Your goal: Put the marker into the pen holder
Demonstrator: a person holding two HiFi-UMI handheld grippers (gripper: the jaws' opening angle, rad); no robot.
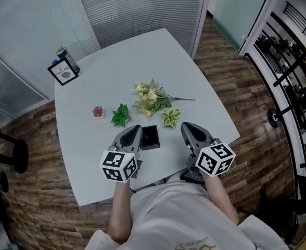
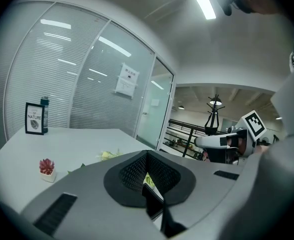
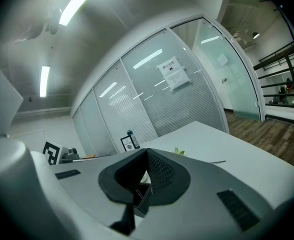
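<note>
A black square pen holder [image 1: 150,137] stands on the white table [image 1: 90,155] near its front edge, between my two grippers. The left gripper [image 1: 137,128] is just left of it, shut and empty. The right gripper [image 1: 186,125] is a little to its right, jaws together with nothing in them. The left gripper view shows the shut left gripper [image 2: 147,153] with the holder [image 2: 154,202] showing dark below it. In the right gripper view the right gripper [image 3: 147,151] is closed above the holder [image 3: 139,196]. I cannot make out a marker in any view.
Artificial flowers [image 1: 152,99], a green leaf sprig [image 1: 120,115], a pale leafy plant [image 1: 170,117] and a small pink succulent [image 1: 98,112] lie beyond the holder. A framed card [image 1: 63,71] and a dark bottle [image 1: 68,59] stand at the far left corner. Glass walls surround the table.
</note>
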